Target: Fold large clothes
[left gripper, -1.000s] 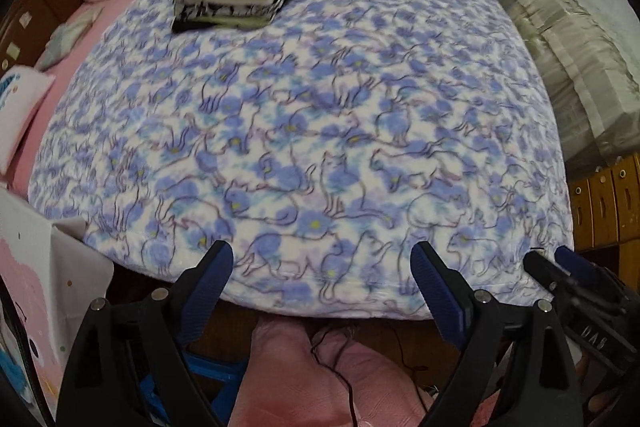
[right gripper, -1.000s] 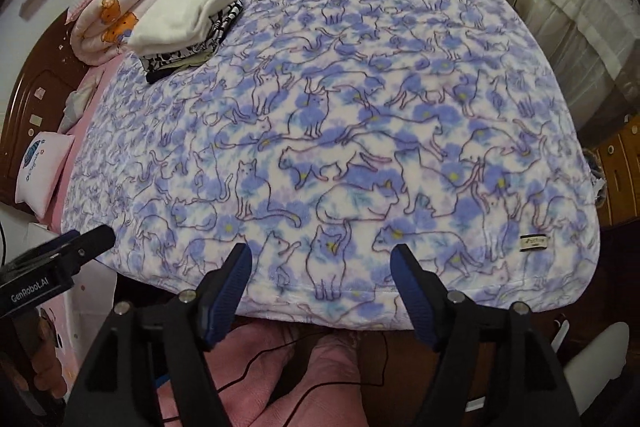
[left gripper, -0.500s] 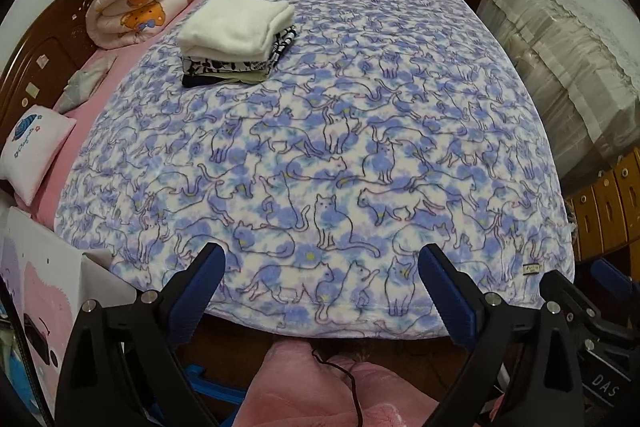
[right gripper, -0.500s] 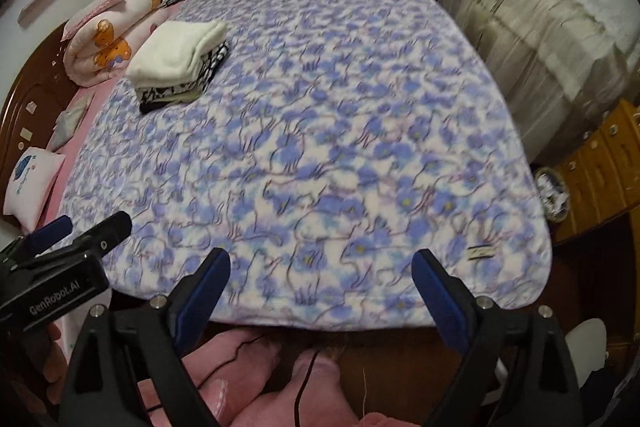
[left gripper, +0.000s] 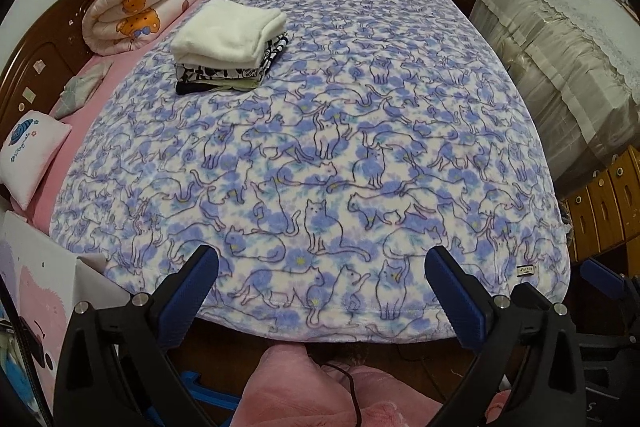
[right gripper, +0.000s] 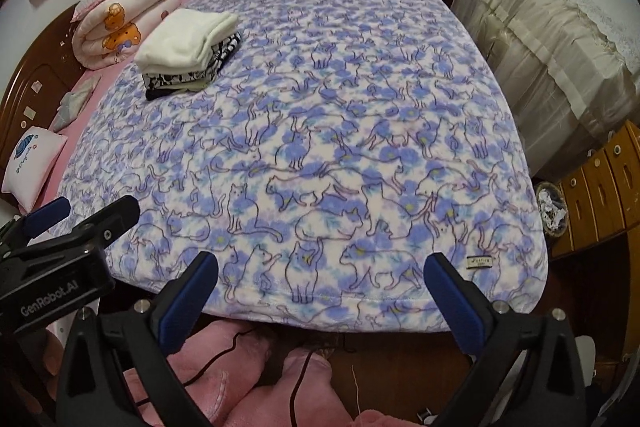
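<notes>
A large fleece blanket (left gripper: 320,147) with blue flowers and cat outlines lies spread flat over the bed; it also fills the right wrist view (right gripper: 312,147). A stack of folded clothes (left gripper: 230,45), white on top and black-and-white below, sits on its far left part (right gripper: 188,51). My left gripper (left gripper: 322,275) is open and empty, held off the blanket's near edge. My right gripper (right gripper: 320,275) is open and empty, also just off the near edge. The left gripper shows at the left of the right wrist view (right gripper: 68,239).
A rolled pink bear quilt (left gripper: 136,7) and a small pillow (left gripper: 30,155) lie by the wooden headboard on the left. A covered piece of furniture (left gripper: 560,47) and wooden drawers (left gripper: 604,203) stand right of the bed. Pink-clad legs (right gripper: 248,379) are below.
Both grippers have pulled back and risen from the blanket's near edge, so more of the bed and room shows. Both stay open and empty.
</notes>
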`<action>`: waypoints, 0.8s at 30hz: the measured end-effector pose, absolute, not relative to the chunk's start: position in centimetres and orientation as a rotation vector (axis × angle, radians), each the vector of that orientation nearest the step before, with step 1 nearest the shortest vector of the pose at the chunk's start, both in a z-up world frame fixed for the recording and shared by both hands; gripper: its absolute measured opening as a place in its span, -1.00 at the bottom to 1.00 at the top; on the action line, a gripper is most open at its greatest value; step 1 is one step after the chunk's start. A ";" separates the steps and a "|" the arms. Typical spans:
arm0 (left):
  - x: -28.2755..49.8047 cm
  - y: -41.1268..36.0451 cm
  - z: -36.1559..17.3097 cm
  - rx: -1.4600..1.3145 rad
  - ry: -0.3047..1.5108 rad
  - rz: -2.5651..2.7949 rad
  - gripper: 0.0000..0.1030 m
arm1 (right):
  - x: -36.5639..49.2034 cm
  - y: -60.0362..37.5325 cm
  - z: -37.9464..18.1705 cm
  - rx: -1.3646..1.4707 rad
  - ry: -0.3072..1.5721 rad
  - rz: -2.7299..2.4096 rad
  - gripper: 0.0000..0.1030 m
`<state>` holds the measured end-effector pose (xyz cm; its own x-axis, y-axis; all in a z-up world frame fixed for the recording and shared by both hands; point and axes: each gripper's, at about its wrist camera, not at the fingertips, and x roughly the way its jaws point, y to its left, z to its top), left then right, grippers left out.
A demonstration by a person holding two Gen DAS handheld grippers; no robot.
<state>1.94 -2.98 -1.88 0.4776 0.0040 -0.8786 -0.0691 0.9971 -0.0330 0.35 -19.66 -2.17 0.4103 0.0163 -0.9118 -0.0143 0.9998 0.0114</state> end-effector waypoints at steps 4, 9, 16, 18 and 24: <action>1.7 -3.5 -2.0 -0.023 1.070 0.051 0.99 | 0.3 -19.7 -2.9 0.007 1.175 0.007 1.00; 1.7 -3.9 -2.0 0.001 1.070 0.050 0.99 | 0.0 -18.8 -2.8 -0.046 1.166 -0.019 1.00; 1.5 -3.6 -2.4 -0.015 1.091 0.045 0.99 | 0.2 -18.0 -2.7 -0.086 1.153 -0.004 1.00; 1.5 -3.2 -2.4 -0.017 1.093 0.045 0.99 | 0.2 -17.9 -2.7 -0.088 1.150 -0.006 1.00; 1.6 -3.0 -2.5 -0.017 1.094 0.044 0.99 | 0.0 -17.7 -2.7 -0.085 1.151 -0.008 1.00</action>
